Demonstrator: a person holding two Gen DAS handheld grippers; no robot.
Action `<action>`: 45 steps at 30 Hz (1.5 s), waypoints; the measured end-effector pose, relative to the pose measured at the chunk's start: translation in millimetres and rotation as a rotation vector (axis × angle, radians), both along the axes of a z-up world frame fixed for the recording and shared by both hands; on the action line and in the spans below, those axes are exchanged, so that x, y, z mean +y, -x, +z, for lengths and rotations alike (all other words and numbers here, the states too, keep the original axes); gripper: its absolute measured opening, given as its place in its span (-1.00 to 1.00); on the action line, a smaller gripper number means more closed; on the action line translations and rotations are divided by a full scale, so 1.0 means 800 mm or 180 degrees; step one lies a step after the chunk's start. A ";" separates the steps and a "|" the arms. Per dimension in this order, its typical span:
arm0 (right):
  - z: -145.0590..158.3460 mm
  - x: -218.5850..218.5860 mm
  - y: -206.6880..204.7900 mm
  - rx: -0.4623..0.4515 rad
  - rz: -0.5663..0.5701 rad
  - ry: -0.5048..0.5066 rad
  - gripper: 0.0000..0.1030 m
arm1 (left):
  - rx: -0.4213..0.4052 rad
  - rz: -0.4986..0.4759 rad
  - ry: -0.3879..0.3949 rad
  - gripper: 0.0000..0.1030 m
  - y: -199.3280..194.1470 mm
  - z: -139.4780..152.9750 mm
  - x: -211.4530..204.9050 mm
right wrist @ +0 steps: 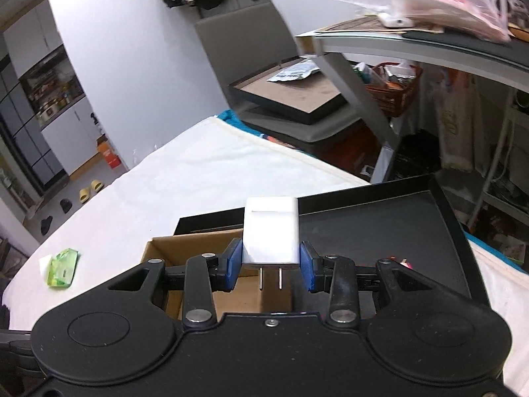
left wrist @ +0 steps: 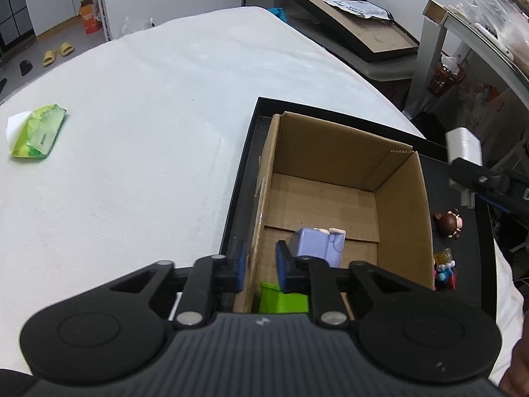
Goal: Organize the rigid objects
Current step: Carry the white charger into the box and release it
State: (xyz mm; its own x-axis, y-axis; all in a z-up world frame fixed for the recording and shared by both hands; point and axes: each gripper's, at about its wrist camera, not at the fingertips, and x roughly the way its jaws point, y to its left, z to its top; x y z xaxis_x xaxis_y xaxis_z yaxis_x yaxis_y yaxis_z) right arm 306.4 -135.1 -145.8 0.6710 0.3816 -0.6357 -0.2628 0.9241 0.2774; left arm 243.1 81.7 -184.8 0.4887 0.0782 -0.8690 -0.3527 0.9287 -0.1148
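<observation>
Partly done, by the look of it. Far left on the white cloth-covered table (left wrist: 148, 99): a green soft tissue pack (left wrist: 38, 132), well apart from everything else and probably no part of the sorting.

Next, the left gripper (left wrist: 261, 264): blue pads drawn close together, straddling the left wall of the brown open-topped cardboard box (left wrist: 401, 205), one pad outside and one inside. Seems to pinch that wall, likely to steady the box; actual pad contact hard to confirm from this angle.

Inside the box, already stowed: a lilac plastic block-shaped toy (left wrist: 317, 244) on the floor near the left gripper's inner pad, and a bright green plastic block (left wrist: 282, 301) just below it, partly hidden behind the gripper body.

Right of the box, still loose on the black shallow tray (left wrist: 463, 258): a brown round-headed figurine (left wrist: 449, 223) and, nearer the camera, a small pink-and-blue figurine (left wrist: 444, 269). Both left to put away, presumably.

Furthest right, the right gripper (right wrist: 271, 266): clamped on a white rectangular plug-in charger (right wrist: 271, 235), blue pads pressing its two sides, metal prongs pointing back toward the camera. Held in the air above the tray's far right edge, beyond the box and not yet over its opening. Next step, judging from this: carry it over the box and let go.
</observation>
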 end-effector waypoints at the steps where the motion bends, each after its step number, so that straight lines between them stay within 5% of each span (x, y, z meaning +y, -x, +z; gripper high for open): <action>1: -0.001 0.005 0.000 0.0001 0.0027 0.0010 -0.30 | -0.0003 0.0002 0.0008 -0.77 0.000 0.000 0.001; 29: -0.047 0.125 0.008 0.0381 0.0891 0.0351 -0.27 | -0.0126 -0.0004 0.0468 -0.86 0.011 -0.014 0.036; 45: -0.030 0.107 0.009 0.0229 0.0607 0.0339 -0.23 | 0.0006 0.0121 0.0272 -0.83 0.004 -0.006 0.025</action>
